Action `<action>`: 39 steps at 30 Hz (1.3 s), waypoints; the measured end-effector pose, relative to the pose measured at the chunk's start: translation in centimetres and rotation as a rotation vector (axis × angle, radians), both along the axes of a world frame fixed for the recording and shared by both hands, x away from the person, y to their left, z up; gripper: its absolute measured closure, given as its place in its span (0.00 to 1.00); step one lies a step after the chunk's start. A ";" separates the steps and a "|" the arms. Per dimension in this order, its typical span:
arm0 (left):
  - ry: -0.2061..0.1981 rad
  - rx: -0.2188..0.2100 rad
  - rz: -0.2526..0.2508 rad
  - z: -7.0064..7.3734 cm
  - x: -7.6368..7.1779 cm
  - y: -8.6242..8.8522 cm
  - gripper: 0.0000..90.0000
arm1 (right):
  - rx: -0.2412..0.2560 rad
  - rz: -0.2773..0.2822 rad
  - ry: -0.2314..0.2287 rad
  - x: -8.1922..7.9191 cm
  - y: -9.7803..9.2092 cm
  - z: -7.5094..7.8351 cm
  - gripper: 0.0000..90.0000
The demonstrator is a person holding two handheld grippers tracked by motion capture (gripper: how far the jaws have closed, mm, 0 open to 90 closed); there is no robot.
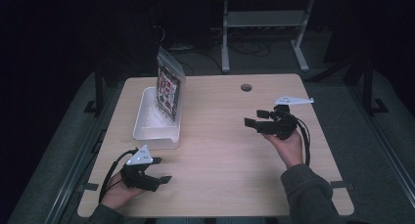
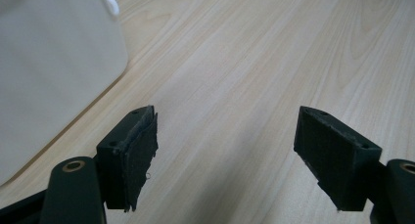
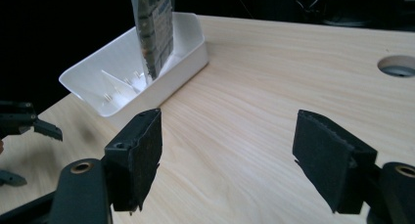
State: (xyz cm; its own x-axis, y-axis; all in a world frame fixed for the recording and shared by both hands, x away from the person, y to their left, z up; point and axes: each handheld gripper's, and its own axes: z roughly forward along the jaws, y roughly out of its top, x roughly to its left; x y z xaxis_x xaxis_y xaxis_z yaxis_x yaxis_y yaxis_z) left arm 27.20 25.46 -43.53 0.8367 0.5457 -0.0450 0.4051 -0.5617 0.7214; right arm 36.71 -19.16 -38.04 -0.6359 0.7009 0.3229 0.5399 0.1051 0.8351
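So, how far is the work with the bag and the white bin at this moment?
Already done, it seems: the clear bag stands upright in the white bin. In hand: nothing, as the left tongs and the right tongs are both open and empty over the table. Whether a step is left, I cannot tell.

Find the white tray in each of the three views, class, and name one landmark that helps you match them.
High view: tray left of centre on the table.
Left gripper view: its wall at upper left.
Right gripper view: upper left, bag standing in it.
Shared landmark: the pale wood table.
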 end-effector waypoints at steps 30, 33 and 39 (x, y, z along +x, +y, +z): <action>0.003 0.007 0.000 -0.1 0.1 -0.1 0.25 | -0.025 -0.038 0.090 -4.5 -5.5 -3.3 0.27; 0.003 0.009 -0.003 -0.1 0.1 -0.1 0.25 | -0.035 -0.032 0.097 -5.0 -5.5 -3.8 0.27; -0.002 0.012 -0.012 -0.1 0.0 -0.2 0.25 | -0.046 -0.026 0.085 -6.9 -5.0 -5.0 0.27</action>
State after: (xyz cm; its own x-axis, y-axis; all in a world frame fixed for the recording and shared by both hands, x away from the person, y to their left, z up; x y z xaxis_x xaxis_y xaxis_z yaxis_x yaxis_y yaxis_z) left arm 27.20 25.23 -43.62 0.8433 0.5362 -0.0369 0.3969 -0.5749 0.7156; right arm 29.83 -24.17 -43.05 -0.5887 0.7323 0.3421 0.6117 0.1269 0.7809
